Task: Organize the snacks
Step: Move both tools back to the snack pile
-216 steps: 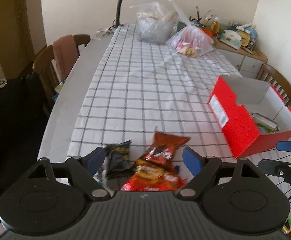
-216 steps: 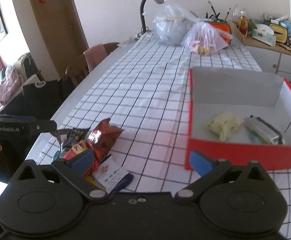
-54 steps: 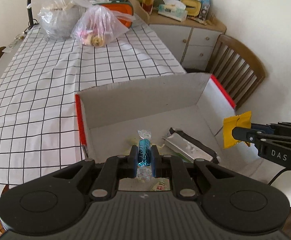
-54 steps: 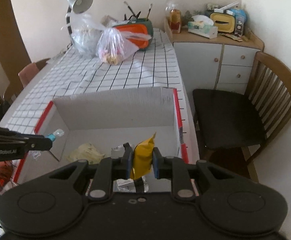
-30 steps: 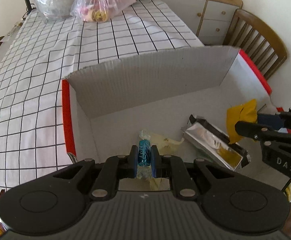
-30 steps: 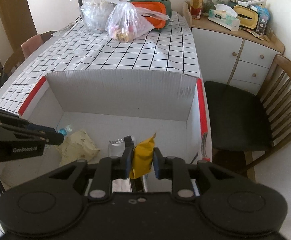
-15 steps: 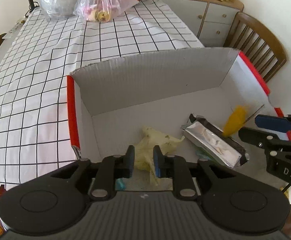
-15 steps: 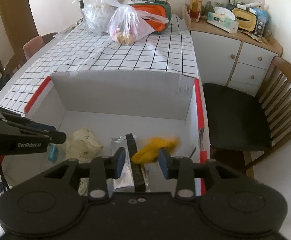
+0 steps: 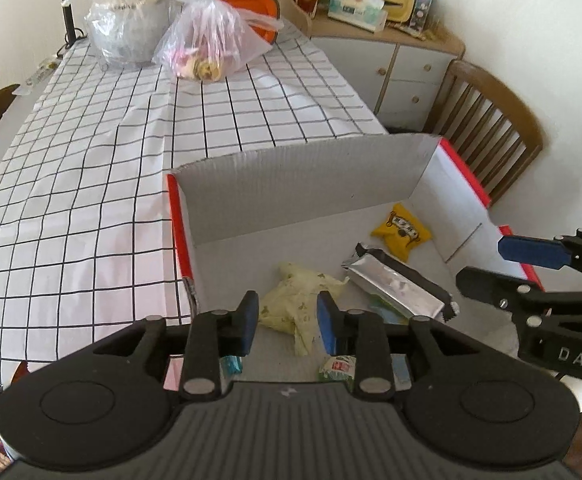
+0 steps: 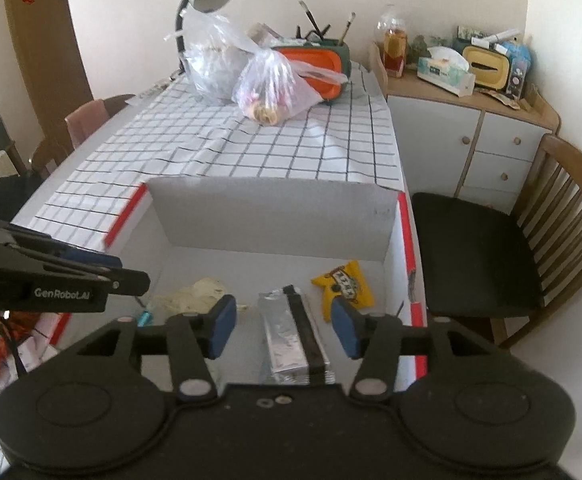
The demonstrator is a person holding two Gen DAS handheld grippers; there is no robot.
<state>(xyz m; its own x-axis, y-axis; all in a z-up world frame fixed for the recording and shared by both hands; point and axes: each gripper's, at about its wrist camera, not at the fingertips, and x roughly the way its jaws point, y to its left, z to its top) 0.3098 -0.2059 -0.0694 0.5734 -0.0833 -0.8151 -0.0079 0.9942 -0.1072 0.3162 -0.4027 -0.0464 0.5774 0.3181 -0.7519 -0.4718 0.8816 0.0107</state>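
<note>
Checked table [image 9: 91,184]; red box [image 9: 291,192] holds snacks.

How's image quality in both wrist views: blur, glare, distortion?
Left wrist view: strong fisheye bowing of the tablecloth grid, black corners, washed-out wall at right; box contents sharp. Right wrist view: same distortion, soft daylight, faint shadows, mild glare on the silver packet; yellow packet crisp, no motion blur.
</note>
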